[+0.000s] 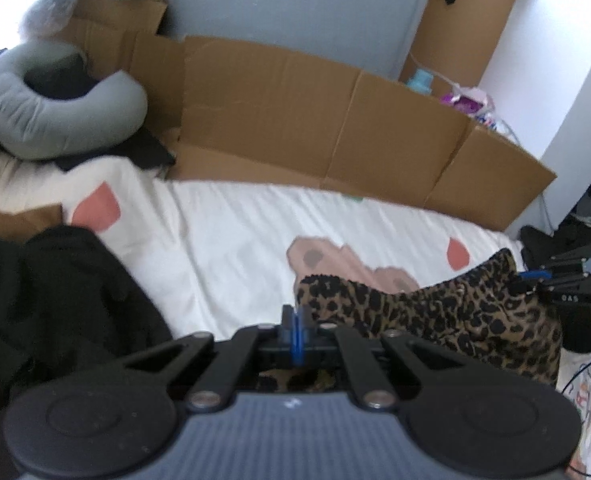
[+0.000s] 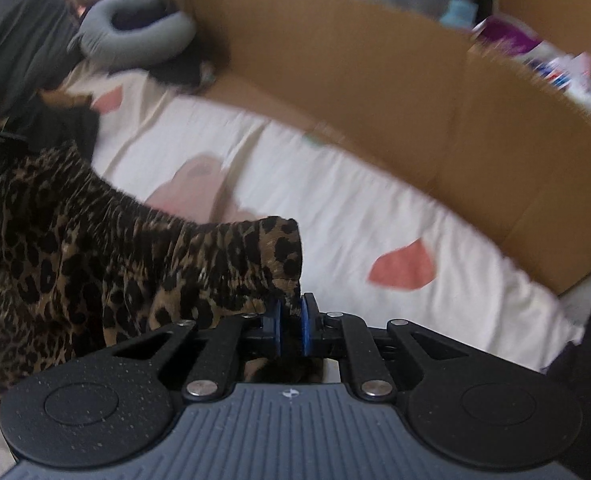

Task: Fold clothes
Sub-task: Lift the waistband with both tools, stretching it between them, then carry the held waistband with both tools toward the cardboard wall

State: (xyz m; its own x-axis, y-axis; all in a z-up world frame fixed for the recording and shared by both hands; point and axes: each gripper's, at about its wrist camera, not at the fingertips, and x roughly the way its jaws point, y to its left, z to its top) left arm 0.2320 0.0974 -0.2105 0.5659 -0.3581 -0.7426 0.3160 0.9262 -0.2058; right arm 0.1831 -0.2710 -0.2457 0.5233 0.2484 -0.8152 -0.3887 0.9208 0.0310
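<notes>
I see a leopard-print garment point(image 1: 455, 320) lifted off the white bedsheet point(image 1: 235, 240), stretched between my two grippers. My left gripper point(image 1: 295, 326) has its jaws fully closed, pinching one edge of the cloth. My right gripper point(image 2: 291, 322) has its jaws nearly closed on the gathered waistband. Black clothes point(image 1: 55, 300) lie to the left; a cardboard wall point(image 1: 295, 120) stands behind the bed.

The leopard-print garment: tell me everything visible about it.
The leopard-print garment is soft, thin-looking fabric, tan with black spots, with a gathered, elastic-looking edge. It hangs stretched above the white bedsheet, lifted at two ends: the right gripper is shut on one corner, the left gripper on the other. Its lower part droops out of view.
</notes>
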